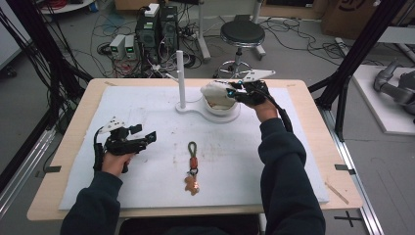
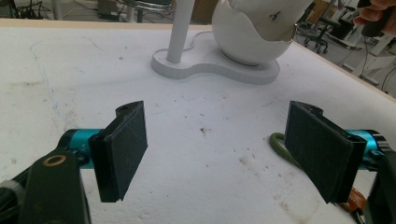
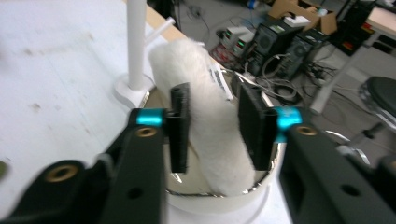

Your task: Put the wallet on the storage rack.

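Right gripper (image 3: pixel 212 128) clamping white lid (image 3: pixel 205 116) (above bowl (image 1: pixel 222 108)), left gripper (image 2: pixel 224 149) jaws apart

The white mat (image 1: pixel 147 107) is bare and open at 9 and 10 o'clock of its centre. At 6 o'clock a keychain (image 1: pixel 192 169) lies flat, just beside the left gripper (image 2: pixel 215 154), whose jaws are wide apart. At 12 o'clock the upright white post (image 1: pixel 180 78) and the bowl (image 1: pixel 222 107) on one stand (image 1: pixel 195 109) block passage; the right gripper (image 3: pixel 212 126) is above the bowl.
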{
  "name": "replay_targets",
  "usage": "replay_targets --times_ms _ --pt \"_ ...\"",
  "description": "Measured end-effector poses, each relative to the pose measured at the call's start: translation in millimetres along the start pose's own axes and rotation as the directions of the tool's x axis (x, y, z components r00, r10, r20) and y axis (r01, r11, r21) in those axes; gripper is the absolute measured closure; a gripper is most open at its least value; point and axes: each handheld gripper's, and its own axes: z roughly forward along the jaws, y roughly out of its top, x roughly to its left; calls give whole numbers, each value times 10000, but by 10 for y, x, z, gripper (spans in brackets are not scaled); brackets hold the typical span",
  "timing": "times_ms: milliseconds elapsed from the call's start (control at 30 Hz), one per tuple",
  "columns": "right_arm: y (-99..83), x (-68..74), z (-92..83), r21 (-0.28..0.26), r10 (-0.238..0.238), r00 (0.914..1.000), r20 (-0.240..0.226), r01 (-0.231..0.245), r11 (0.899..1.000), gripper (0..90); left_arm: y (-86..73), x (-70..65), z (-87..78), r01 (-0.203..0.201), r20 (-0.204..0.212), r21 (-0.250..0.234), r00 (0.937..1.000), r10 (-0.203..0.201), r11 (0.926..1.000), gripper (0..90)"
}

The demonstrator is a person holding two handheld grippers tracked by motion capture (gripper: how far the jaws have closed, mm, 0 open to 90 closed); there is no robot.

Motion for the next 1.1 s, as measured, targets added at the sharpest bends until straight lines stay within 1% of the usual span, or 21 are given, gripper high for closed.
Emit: replay_targets --times_ms 67,100,167,200,233,333,367,400,433,500,533,600,633,667,700,767,800,833,900,1000,1100 --pt "-11 24 58 720 -153 9996 257 134 9973 763 0 -2 -2 -6 -12 20 10000 6 10000 215" --pt "-11 24 58 720 -153 9996 257 134 9973 763 0 -3 -3 -1 -14 12 10000 1 10000 215" --pt "-26 38 71 1008 -290 9991 310 257 9946 782 0 -5 -5 36 7 -20 10000 -36 10000 215" --pt "-30 36 61 1043 -279 9988 412 234 9943 785 -3 -6 -5 48 -25 -54 10000 -48 10000 215" --pt "-46 19 37 1239 -159 9970 753 65 9923 790 -3 -4 -7 43 -14 -35 10000 -43 10000 216" --pt "-75 -12 18 1499 -85 9954 953 -59 9887 783 -5 -7 -9 32 15 -29 10000 -32 10000 217" --pt "-103 -17 -2 1413 -24 9951 984 -116 9899 758 -4 -6 -11 7 10 -26 10000 -7 10000 216" --pt "-167 -8 -45 1364 158 9932 1154 -316 9901 664 -5 -4 -10 4 6 -33 10000 -4 10000 218" --pt "-167 -8 -45 1364 158 9932 1154 -316 9901 664 -6 -5 -7 43 17 -53 10000 -42 10000 218" --pt "-253 -42 -129 1229 1056 9891 1023 -1179 9854 528 -6 0 -7 30 26 -41 10000 -30 10000 218" --pt "-274 -60 -169 1135 1453 9844 990 -1562 9812 479 -7 -3 -6 24 24 -66 10000 -24 10000 218" --pt "-303 -86 -263 998 2252 9703 884 -2335 9672 414 -4 -4 -7 -53 12 -86 10000 54 9999 218" --pt "-325 -70 -314 779 2182 9710 981 -2260 9710 407 -3 -7 -8 -75 -57 -133 10000 74 9999 211" --pt "-325 -70 -314 779 2182 9710 981 -2260 9710 407 -3 -8 -10 -74 -69 -189 9999 73 9998 211" --pt "-338 -50 -351 792 1995 9732 1139 -2091 9747 390 -1 -6 -12 -108 -104 -208 9999 106 9997 191" --pt "-370 2 -437 1361 1482 9769 1539 -1695 9761 334 2 -2 -13 -155 -174 -279 9997 150 9995 181" --pt "-414 41 -482 1139 1328 9771 1665 -1529 9817 331 1 -2 -12 -149 -163 -264 9998 144 9995 180" --pt "-461 73 -526 1020 1411 9774 1573 -1582 9821 328 0 -2 -10 -160 -134 -229 9998 157 9996 180" --pt "-568 127 -603 950 1717 9752 1398 -1859 9780 297 0 -16 -9 -235 -109 -209 9997 233 9995 180" --pt "-759 215 -706 1028 2288 9657 1229 -2417 9649 268 3 -32 -14 -364 -187 -165 9992 361 9992 180" --pt "-932 304 -805 1065 2622 9584 1129 -2741 9558 254 1 -38 -28 -358 -231 -271 9991 351 9990 193"
